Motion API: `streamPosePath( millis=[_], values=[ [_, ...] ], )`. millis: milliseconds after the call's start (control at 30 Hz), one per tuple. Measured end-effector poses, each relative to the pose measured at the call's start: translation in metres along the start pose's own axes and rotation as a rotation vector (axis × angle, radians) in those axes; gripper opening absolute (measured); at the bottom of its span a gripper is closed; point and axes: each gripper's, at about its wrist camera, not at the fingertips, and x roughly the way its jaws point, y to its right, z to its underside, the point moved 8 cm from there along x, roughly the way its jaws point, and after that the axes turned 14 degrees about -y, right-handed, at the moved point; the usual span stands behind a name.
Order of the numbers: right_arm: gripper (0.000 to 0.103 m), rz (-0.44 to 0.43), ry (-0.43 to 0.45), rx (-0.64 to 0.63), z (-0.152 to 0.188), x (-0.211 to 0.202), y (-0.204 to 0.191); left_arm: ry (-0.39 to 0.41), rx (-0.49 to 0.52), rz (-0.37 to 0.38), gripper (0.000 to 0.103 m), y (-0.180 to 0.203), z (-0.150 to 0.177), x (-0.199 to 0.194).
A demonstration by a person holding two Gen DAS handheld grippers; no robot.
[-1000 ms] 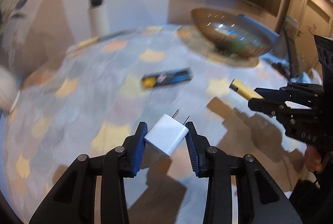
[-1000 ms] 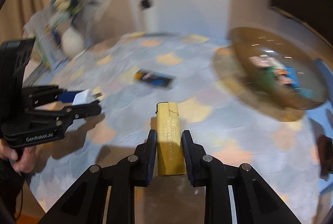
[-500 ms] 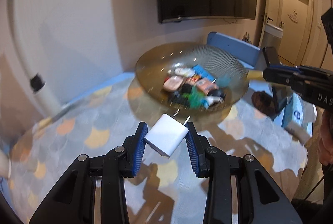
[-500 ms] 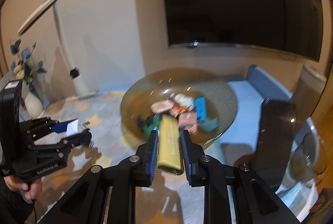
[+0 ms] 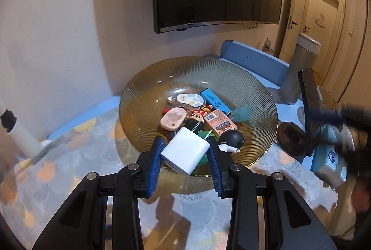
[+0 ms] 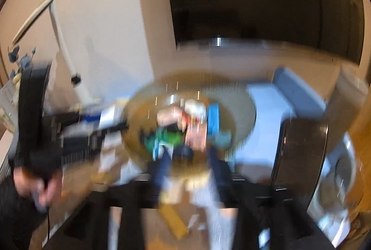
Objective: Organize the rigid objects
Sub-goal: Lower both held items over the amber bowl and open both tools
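My left gripper is shut on a white plug charger, held over the near rim of a ribbed amber glass bowl. Several small items lie in the bowl: a pink tag, a blue box, a figurine. The right wrist view is badly blurred. There my right gripper hangs over the same bowl; its jaws are opening, with nothing pressed between the blue pads. A yellow streak low between its arms may be the yellow bar; I cannot tell. The left gripper shows at left.
A dark screen on a stand rises right of the bowl, with a tissue pack and a dark round coaster near it. A silver bin stands behind. A white lamp post is at far left.
Both grippers swung from the middle of the table to the bowl. The right jaws came apart and the yellow bar left the pads. The left grip on the charger is unchanged.
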Motion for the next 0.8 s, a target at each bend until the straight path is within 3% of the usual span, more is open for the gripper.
streamPosePath(
  millis=[67,133,267,333,400,433,500,633,700,800],
  values=[
    [0.059,-0.024,-0.084,-0.033,0.038,0.025,-0.011,-0.003,-0.004,0.008,0.034,0.0,0.0,0.004],
    [0.057,0.004,-0.149,-0.066,0.059,0.052,-0.019,-0.01,-0.006,0.01,0.034,0.001,0.001,0.008],
    [0.054,-0.016,-0.232,-0.067,0.067,0.092,-0.023,-0.018,0.008,-0.012,0.034,0.001,0.003,0.006],
    [0.053,0.027,-0.235,-0.12,0.067,0.097,-0.03,-0.014,-0.001,-0.011,0.034,-0.003,0.001,0.004],
    [0.04,0.032,-0.244,-0.189,0.073,0.094,-0.045,-0.012,-0.018,0.003,0.034,-0.007,-0.003,0.005],
    [0.023,0.032,-0.242,-0.222,0.078,0.091,-0.053,-0.012,-0.025,0.01,0.034,-0.009,-0.004,0.006],
    [0.023,0.001,-0.242,-0.241,0.084,0.085,-0.063,-0.013,-0.028,0.019,0.034,-0.008,-0.007,0.008],
    [0.023,-0.036,-0.159,-0.234,0.074,0.046,-0.067,-0.014,-0.005,0.0,0.034,-0.005,-0.013,0.01],
    [0.023,0.0,-0.045,-0.207,0.041,0.008,-0.054,-0.014,-0.015,0.005,0.034,-0.008,-0.019,0.012],
    [0.023,0.095,0.04,-0.151,-0.001,-0.01,-0.031,-0.025,-0.043,0.047,0.034,-0.011,-0.025,0.019]
  ],
)
